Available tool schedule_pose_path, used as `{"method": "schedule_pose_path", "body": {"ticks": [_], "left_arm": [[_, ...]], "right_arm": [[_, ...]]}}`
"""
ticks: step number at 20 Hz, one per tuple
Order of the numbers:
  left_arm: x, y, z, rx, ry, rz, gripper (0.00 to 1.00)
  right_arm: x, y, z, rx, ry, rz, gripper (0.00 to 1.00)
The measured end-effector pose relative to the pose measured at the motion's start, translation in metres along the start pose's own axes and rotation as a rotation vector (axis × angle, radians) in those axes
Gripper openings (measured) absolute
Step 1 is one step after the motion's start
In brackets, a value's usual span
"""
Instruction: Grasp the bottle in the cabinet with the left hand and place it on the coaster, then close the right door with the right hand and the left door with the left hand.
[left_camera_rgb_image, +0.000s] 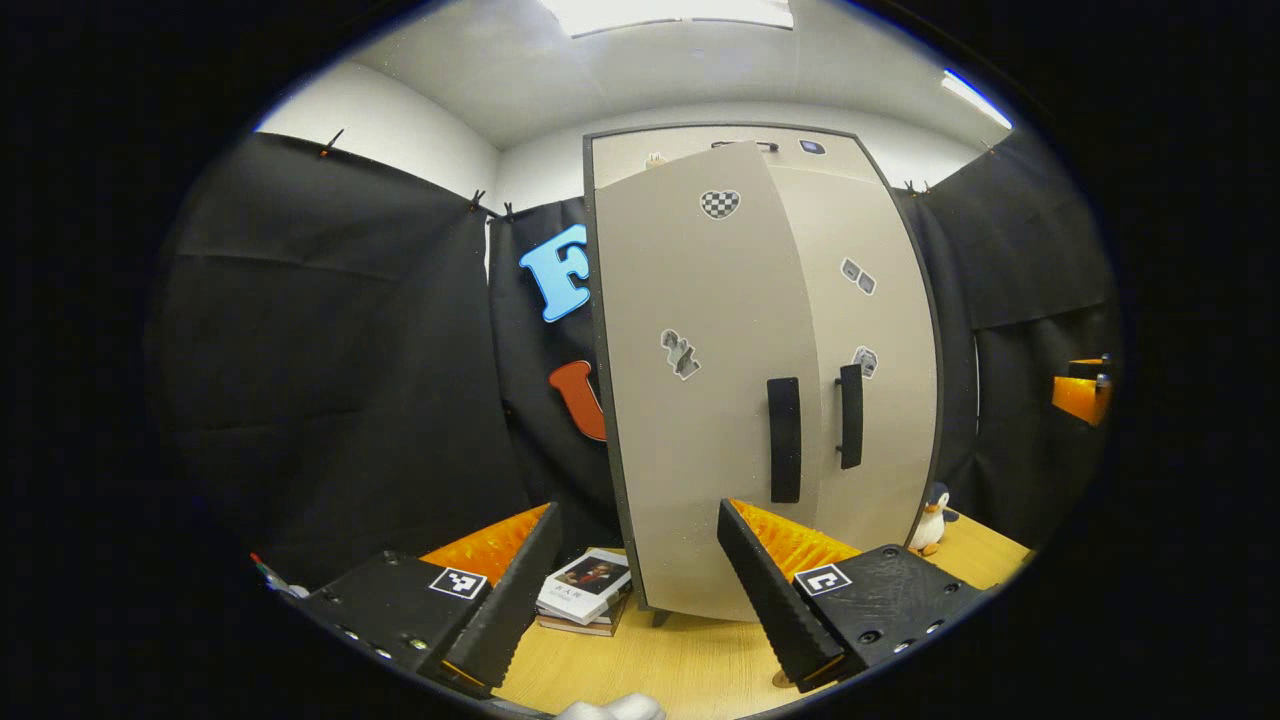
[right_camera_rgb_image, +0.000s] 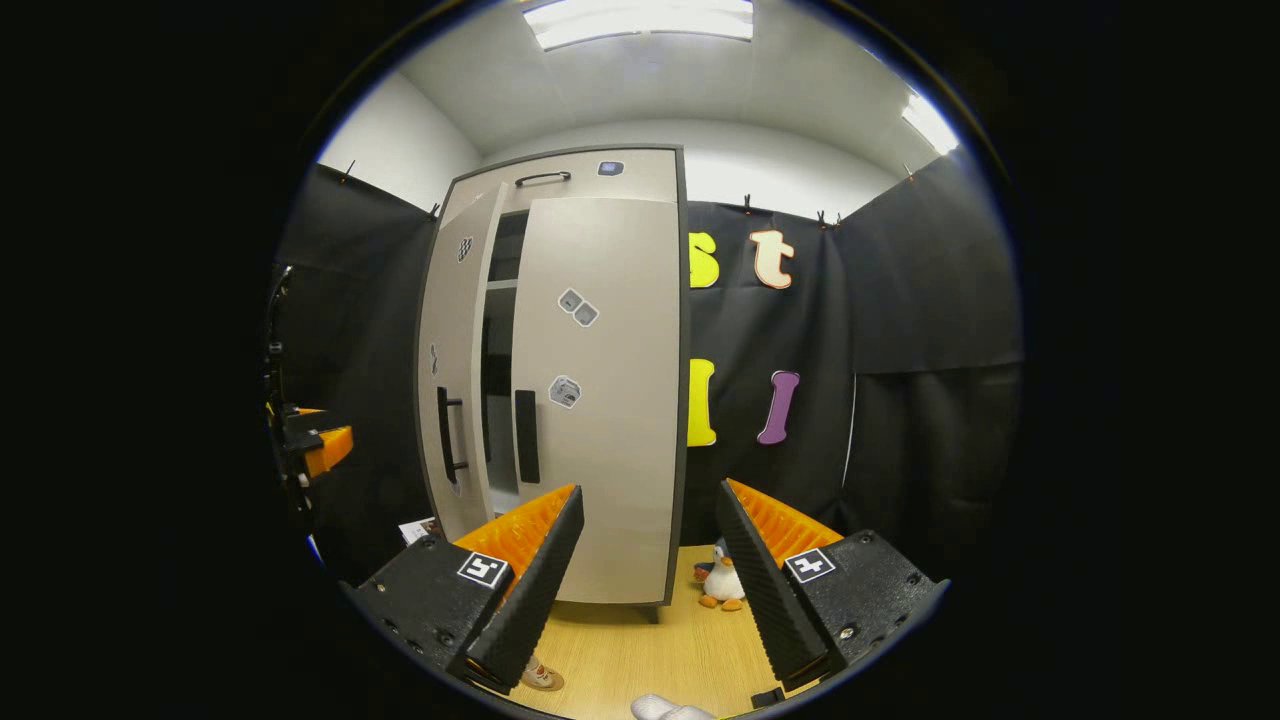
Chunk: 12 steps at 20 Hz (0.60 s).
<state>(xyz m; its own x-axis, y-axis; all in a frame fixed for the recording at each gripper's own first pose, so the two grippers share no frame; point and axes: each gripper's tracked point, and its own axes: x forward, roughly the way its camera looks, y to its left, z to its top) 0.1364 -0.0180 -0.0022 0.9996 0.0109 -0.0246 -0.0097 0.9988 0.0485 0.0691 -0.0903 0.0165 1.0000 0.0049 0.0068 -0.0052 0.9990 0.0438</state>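
Note:
The tall beige cabinet (left_camera_rgb_image: 870, 300) stands on the wooden table (left_camera_rgb_image: 680, 660). Its left door (left_camera_rgb_image: 700, 400) hangs partly ajar, its black handle (left_camera_rgb_image: 784, 440) just past my left gripper (left_camera_rgb_image: 637, 510), which is open and holds nothing. The right door (right_camera_rgb_image: 610, 400) lies flush with the cabinet front, and its handle (right_camera_rgb_image: 526, 435) sits beside a dark gap (right_camera_rgb_image: 495, 350) left by the left door (right_camera_rgb_image: 450, 330). My right gripper (right_camera_rgb_image: 650, 490) is open and empty, facing the right door from a short distance. A small brown disc edge (right_camera_rgb_image: 540, 678) lies on the table; I cannot tell if it is the coaster.
A stack of books (left_camera_rgb_image: 585, 590) lies left of the cabinet's foot. A penguin toy (right_camera_rgb_image: 722, 585) stands at its right corner. The other gripper (left_camera_rgb_image: 1082, 395) shows far right in the left gripper view. A white rounded thing (left_camera_rgb_image: 610, 708) pokes in at the bottom edge.

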Motion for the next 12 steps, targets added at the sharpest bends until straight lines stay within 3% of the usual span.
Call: {"method": "schedule_pose_path", "body": {"ticks": [5,12], "left_arm": [[-0.032,0.008,-0.003,0.0,0.002,0.024,0.95],[-0.04,0.01,-0.01,-0.011,0.018,0.017,0.95]], "right_arm": [[-0.003,-0.003,-0.002,0.002,-0.008,-0.025,0.83],[-0.009,-0.001,-0.01,-0.015,0.0,-0.046,0.83]]}}
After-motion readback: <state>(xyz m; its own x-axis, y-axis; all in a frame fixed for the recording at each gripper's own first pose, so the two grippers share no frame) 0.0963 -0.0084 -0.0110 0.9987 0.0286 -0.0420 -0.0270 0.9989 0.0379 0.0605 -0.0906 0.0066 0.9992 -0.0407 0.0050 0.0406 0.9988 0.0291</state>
